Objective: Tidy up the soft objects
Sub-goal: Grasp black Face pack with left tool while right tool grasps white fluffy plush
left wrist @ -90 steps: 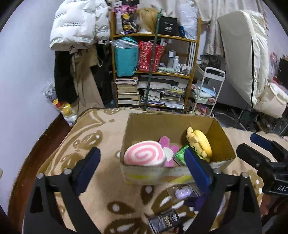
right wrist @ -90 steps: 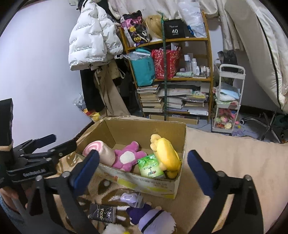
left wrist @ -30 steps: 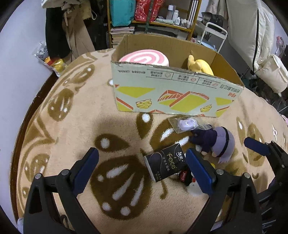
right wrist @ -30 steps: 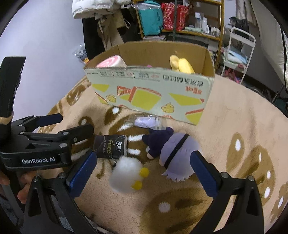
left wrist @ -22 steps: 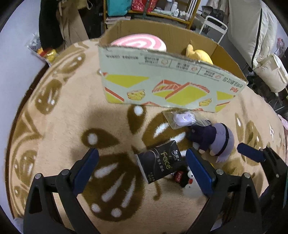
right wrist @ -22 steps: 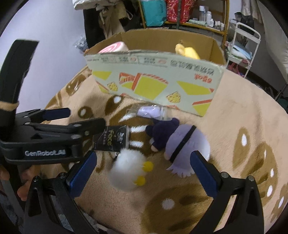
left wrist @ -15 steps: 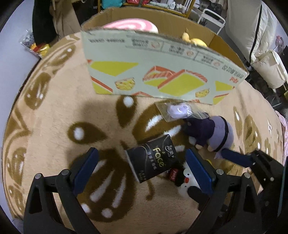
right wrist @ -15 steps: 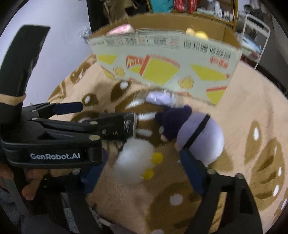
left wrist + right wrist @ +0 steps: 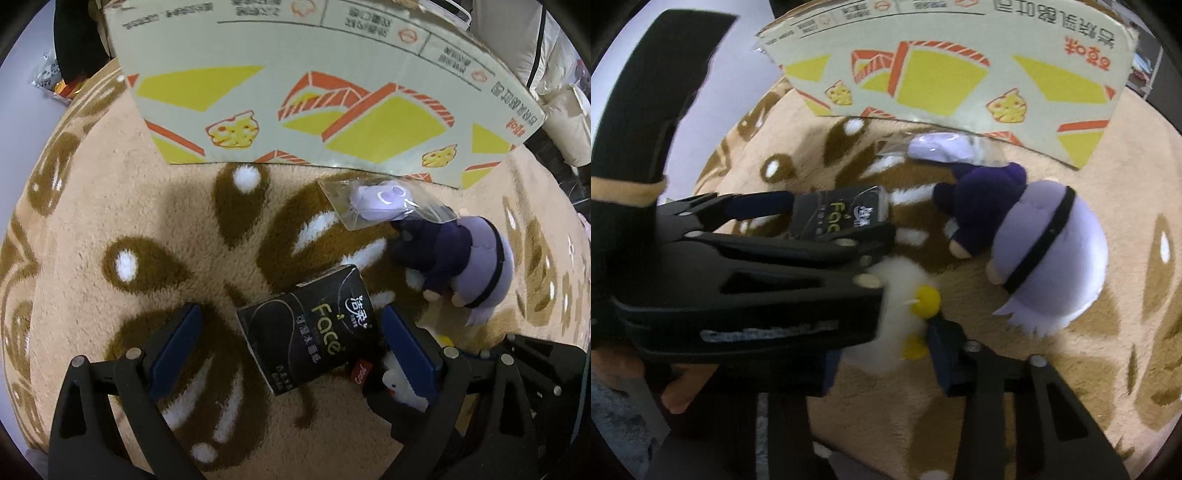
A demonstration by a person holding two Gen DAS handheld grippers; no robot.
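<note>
Now both tongs work a pick-up. The right tongs (image 9: 882,362), jaws just closing, clamp the white plush (image 9: 886,317) at six o'clock; the left tongs (image 9: 291,343) stand apart around the black tissue pack (image 9: 310,332). Next: close left, lift both into the box (image 9: 314,92) at twelve.

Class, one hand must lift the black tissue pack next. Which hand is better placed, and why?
Left. Its open left claw already straddles the black tissue pack. The right claw has just been closing on the white plush toy, which sits squeezed between its jaws, so that hand is occupied.
</note>
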